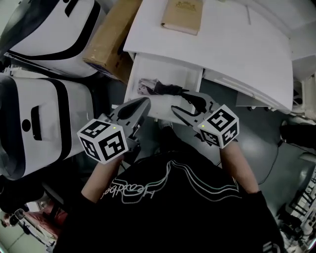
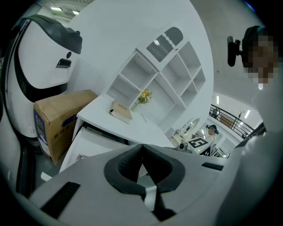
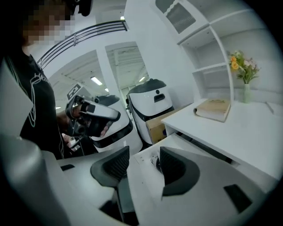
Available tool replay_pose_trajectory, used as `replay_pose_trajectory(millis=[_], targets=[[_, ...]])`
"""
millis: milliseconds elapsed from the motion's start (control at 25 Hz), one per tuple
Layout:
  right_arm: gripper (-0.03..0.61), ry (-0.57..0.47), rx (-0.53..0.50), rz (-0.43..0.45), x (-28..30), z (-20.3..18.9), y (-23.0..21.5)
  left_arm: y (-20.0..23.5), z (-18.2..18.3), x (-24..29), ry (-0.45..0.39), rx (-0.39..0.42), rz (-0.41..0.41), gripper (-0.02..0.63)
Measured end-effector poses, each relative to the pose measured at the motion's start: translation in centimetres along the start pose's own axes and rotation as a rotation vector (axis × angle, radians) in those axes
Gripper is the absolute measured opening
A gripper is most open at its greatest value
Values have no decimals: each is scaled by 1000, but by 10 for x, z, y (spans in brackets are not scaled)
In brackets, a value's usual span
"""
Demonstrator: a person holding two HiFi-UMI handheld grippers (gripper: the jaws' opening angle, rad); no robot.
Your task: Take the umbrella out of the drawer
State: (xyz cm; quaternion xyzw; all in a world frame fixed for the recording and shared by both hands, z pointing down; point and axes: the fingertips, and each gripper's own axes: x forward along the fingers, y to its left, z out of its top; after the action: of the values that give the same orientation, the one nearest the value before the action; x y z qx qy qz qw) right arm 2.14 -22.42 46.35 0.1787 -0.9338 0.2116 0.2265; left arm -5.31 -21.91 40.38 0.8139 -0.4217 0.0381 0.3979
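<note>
The white drawer under the desk stands pulled out. In it lies the folded umbrella, dark with a patterned end toward the left. My left gripper hovers at the drawer's front edge with its jaws shut on nothing. My right gripper is just right of it, over the front edge and close to the umbrella's dark end. Its jaws stand open; the drawer's corner and a bit of the umbrella show in the gap, not gripped.
A tan book lies on the white desk. A cardboard box leans at the desk's left side. Two large white machines stand to the left. A shelf unit with a flower vase rises behind the desk.
</note>
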Motion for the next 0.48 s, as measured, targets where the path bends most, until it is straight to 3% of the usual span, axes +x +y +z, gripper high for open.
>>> replay_pose_trajectory(millis=[240, 480], targets=[[230, 125, -26, 75, 56, -19, -42, 41, 19, 15, -15, -56, 68, 20], [232, 325, -212, 97, 118, -58, -77, 85, 31, 19, -22, -101, 135, 20]])
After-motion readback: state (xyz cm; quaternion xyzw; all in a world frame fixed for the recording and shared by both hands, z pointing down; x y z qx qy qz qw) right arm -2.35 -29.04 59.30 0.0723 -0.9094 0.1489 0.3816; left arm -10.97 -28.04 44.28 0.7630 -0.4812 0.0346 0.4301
